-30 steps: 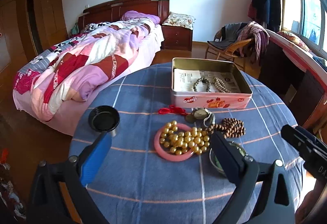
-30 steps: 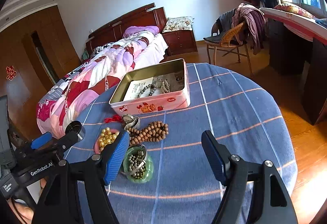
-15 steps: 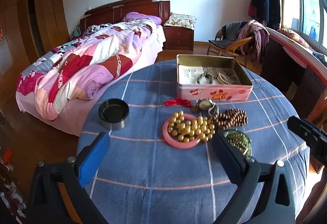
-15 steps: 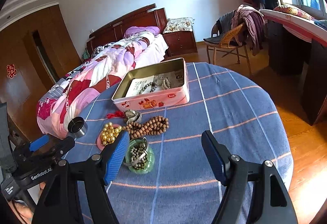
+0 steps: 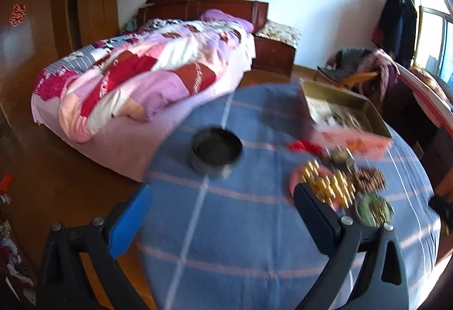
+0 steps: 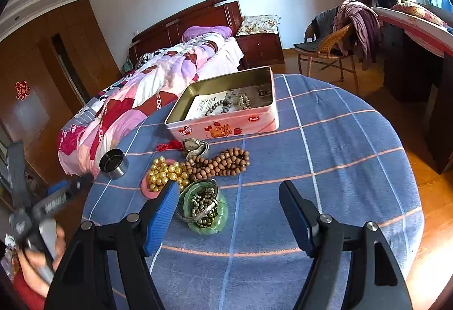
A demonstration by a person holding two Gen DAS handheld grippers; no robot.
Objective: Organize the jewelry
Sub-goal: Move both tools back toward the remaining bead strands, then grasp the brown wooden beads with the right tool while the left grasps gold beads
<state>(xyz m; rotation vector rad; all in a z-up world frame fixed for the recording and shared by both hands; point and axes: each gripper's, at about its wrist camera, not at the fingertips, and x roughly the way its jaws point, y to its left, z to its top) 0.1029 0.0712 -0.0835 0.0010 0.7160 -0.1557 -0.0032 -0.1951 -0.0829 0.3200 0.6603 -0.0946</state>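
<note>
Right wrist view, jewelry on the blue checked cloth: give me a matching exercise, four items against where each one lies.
Items:
1. gold bead string
2. wooden bead necklace
3. grey bead bracelet
4. dark metallic beads

Places:
A. inside the pink tin
B. on the green dish
C. directly on the cloth, in front of the tin
D. on the pink bangle

Pairs: 1-D, 2-C, 3-A, 4-B
</note>
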